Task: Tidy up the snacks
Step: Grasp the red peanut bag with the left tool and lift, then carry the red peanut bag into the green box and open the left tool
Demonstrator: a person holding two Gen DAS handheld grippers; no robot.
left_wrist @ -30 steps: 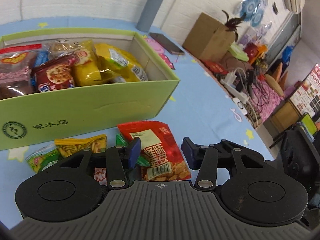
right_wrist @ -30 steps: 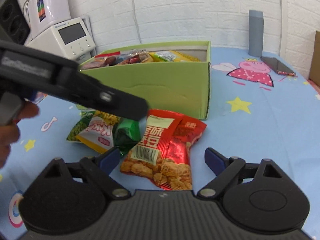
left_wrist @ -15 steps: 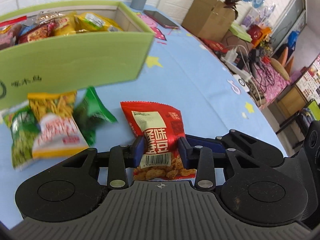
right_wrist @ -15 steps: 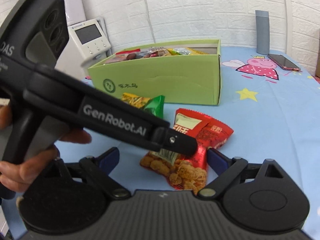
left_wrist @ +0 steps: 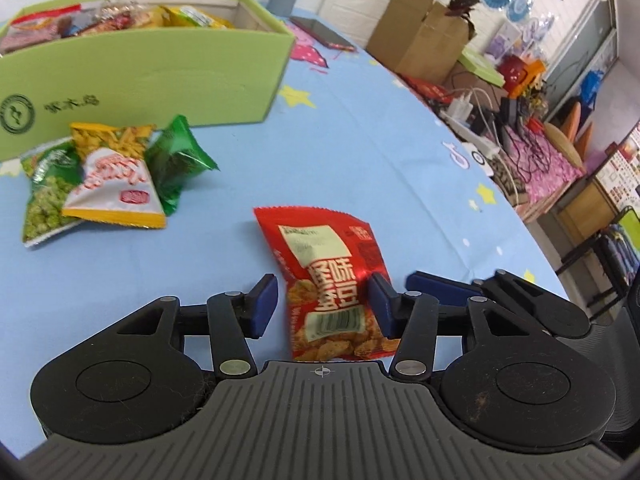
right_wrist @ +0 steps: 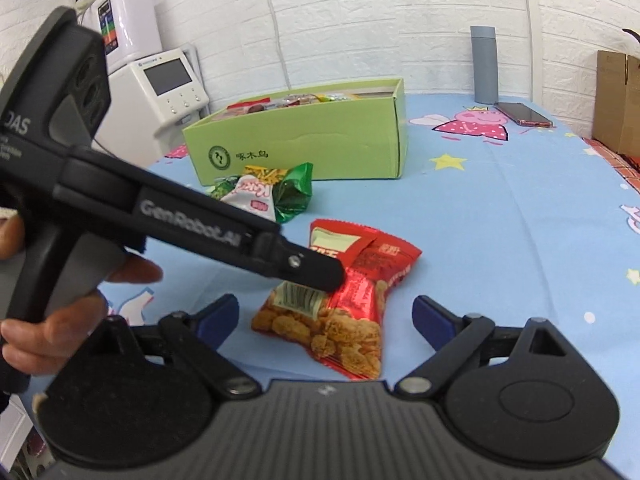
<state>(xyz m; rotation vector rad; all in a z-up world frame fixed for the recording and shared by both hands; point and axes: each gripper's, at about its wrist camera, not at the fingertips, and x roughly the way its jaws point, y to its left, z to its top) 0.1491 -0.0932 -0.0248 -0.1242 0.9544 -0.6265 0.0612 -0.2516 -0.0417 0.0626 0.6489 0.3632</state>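
"GenRobot.AI" on the left gripper (right_wrist: 336, 276) arm

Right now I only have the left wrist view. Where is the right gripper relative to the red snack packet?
Observer: The right gripper is open. Its fingers stand on either side of the red snack packet at its near end, touching nothing.
Operator: And how does the left one look from there?
Observer: The left gripper has just been opening its fingers, with the packet between them. From the side, one finger crosses above the packet's barcode, and a hand grips the handle.
Operator: Anything behind the green box on the far left?
Observer: Yes, a white machine with a screen stands beside the green box.
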